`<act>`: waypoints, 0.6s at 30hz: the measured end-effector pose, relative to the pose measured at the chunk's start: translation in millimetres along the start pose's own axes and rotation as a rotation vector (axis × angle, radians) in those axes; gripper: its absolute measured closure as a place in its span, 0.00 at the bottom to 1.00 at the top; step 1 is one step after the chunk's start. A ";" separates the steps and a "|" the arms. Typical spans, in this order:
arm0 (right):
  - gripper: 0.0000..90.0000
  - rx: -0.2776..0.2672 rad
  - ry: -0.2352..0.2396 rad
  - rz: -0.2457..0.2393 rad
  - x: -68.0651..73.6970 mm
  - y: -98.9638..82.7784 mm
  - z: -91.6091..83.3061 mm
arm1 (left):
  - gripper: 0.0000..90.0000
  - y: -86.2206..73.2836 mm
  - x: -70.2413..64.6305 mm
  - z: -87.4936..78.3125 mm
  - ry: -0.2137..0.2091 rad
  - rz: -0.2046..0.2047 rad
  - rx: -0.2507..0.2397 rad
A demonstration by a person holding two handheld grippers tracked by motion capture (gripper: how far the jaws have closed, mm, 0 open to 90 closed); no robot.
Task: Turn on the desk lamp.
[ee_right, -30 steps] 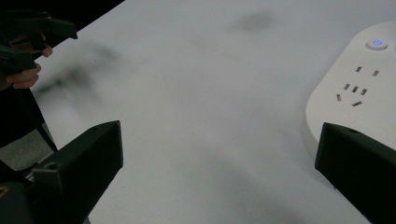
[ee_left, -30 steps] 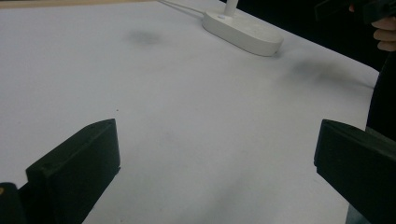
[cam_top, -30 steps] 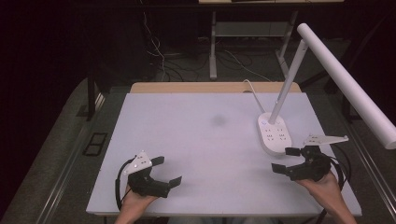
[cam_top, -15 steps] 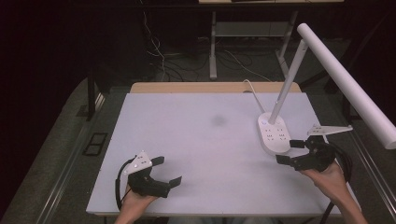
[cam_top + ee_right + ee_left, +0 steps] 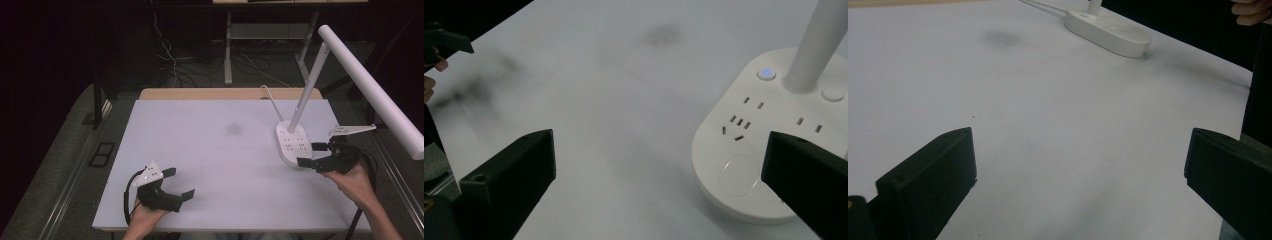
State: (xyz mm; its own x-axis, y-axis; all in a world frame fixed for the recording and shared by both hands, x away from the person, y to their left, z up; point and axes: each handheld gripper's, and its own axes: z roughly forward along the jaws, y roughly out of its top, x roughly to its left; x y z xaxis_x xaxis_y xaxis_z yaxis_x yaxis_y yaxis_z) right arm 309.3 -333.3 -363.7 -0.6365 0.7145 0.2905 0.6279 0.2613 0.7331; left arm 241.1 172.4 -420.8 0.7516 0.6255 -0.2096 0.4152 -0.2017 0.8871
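Wide white rectangular worktop [image 5: 220, 150] lying under both hands, faint grey smudge [image 5: 233, 129] showing near its middle. White desk lamp [image 5: 320, 70], long tubular head on slanted stem, standing at right side on oval white plastic base [image 5: 292, 145] bearing socket slots and blue-lit button [image 5: 766, 73]. Right gripper [image 5: 312, 155] hovering just beside base's near edge, jaws spread wide, holding nothing. Left gripper [image 5: 175, 182] resting at near-left of worktop, jaws spread wide, holding nothing.
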 end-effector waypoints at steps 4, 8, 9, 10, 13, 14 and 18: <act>0.01 0.004 0.001 -0.006 -5.2 3.8 2.4 | 0.00 -0.1 0.4 -0.1 0.004 0.000 0.001; 0.01 0.011 0.003 -0.005 -12.2 8.4 5.7 | 0.00 0.0 1.1 0.0 0.005 0.002 0.004; 0.01 0.012 0.004 -0.010 -13.2 9.0 6.3 | 0.00 0.0 1.2 0.0 0.005 0.002 0.005; 0.01 0.014 0.003 -0.010 -14.2 9.9 6.9 | 0.00 -0.1 1.3 0.1 0.005 0.002 0.005; 0.01 0.017 0.002 -0.009 -16.9 11.6 8.0 | 0.00 -0.1 1.5 0.2 0.005 -0.001 0.006; 0.01 0.020 0.002 -0.005 -19.7 12.9 8.4 | 0.00 -0.3 1.5 0.2 0.006 -0.003 0.005; 0.01 0.016 -0.001 0.005 -26.5 14.9 9.4 | 0.00 -0.5 1.6 0.1 0.004 -0.003 0.005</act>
State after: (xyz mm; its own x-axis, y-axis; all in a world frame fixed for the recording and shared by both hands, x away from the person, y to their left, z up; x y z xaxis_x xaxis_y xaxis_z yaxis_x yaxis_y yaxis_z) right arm 339.8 -342.1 -366.3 -0.6325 0.7168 0.2935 0.6385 0.2680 0.7214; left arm 242.2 173.4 -421.6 0.7481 0.6294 -0.2104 0.4198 -0.2033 0.8846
